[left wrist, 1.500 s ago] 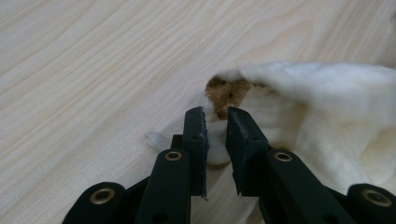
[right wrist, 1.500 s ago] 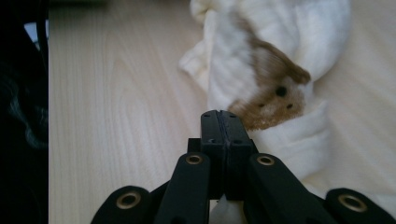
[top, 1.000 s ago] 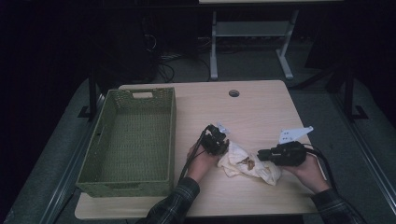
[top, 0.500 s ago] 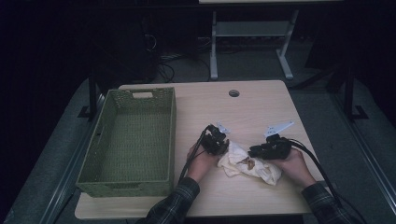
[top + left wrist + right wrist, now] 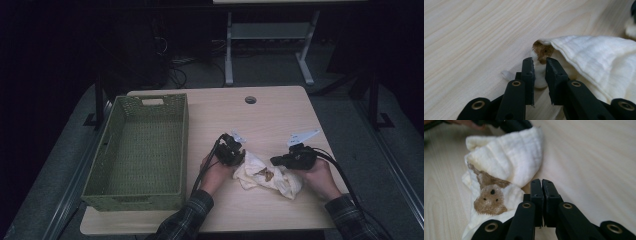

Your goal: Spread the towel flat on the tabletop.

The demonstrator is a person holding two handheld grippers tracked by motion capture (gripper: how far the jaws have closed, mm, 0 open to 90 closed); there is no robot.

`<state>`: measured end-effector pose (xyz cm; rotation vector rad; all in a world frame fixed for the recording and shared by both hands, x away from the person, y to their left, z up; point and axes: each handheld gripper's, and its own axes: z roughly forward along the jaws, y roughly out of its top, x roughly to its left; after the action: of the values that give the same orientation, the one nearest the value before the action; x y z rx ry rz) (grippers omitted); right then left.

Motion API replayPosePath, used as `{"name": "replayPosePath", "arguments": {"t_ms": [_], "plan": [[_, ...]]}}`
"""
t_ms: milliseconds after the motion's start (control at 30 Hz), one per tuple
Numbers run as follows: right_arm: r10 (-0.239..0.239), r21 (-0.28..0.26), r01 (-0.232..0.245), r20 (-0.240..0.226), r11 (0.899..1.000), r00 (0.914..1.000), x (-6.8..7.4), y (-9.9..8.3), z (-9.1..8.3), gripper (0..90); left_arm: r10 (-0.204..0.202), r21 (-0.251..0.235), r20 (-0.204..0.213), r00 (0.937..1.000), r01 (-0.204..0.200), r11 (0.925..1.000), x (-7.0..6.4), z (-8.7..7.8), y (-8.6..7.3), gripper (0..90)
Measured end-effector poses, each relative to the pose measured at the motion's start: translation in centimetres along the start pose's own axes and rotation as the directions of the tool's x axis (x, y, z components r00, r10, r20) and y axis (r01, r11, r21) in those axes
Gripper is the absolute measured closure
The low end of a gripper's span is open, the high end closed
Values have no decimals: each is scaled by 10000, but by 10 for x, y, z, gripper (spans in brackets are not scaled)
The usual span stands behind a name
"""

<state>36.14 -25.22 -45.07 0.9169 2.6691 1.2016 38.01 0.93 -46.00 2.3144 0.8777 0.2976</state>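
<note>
Down at the near edge of the pale wooden table (image 5: 280, 115), two checked sleeves (image 5: 187, 220) come in from the bottom of the high view. Each hand holds a black gripper. Between the two hands lies a crumpled cream cloth with a brown animal picture (image 5: 267, 176) on it, near the front of the table and a bit right of the middle.

The left gripper (image 5: 539, 64) sits at the left end of the cloth. Its jaws are a little way apart, with a bit of the cloth's edge between them. The gap still shows, so it does not look pinched tight. A brown patch on the cloth sits just past the tips.

The right gripper (image 5: 541, 185) is at the right side of the cloth. Its jaws are pressed together with nothing between them. The tips sit just beside a fold of the cloth, low over the wood.

Farther left on the table stands a long green woven basket (image 5: 172, 150), well apart from the cloth. Past the cloth, near the far edge, there is a small round hole (image 5: 250, 100) in the table.
</note>
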Motion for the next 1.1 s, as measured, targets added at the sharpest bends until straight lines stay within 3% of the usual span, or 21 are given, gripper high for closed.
{"name": "replayPosePath", "arguments": {"t_ms": [100, 333, 533, 733, 867, 1100], "plan": [[112, -502, -100, 233, 9987, 9997, -6, -1, -14, 880, -144, -6, -92, 9999, 144, 9999, 3, -3, -1, 726], [467, -1060, -392, 690, 9936, 9965, -24, -9, -36, 879, -574, -394, -176, 9982, 566, 9976, 13, -14, -3, 693], [545, -1317, -423, 908, 9904, 9944, -31, -12, -45, 880, -573, -215, 45, 9983, 574, 9981, 8, -4, -4, 649], [466, -1533, -291, 1119, 9877, 9926, -32, -11, -50, 881, -454, -192, 219, 9987, 458, 9988, 4, 0, -3, 852], [519, -1634, -294, 1356, 9861, 9894, -36, -10, -57, 881, -620, -496, 97, 9980, 624, 9968, 7, -10, 0, 870], [701, -2129, -322, 1726, 9765, 9825, -53, -4, -73, 882, -795, -967, -470, 9957, 747, 9925, 21, -28, 11, 871]]}}
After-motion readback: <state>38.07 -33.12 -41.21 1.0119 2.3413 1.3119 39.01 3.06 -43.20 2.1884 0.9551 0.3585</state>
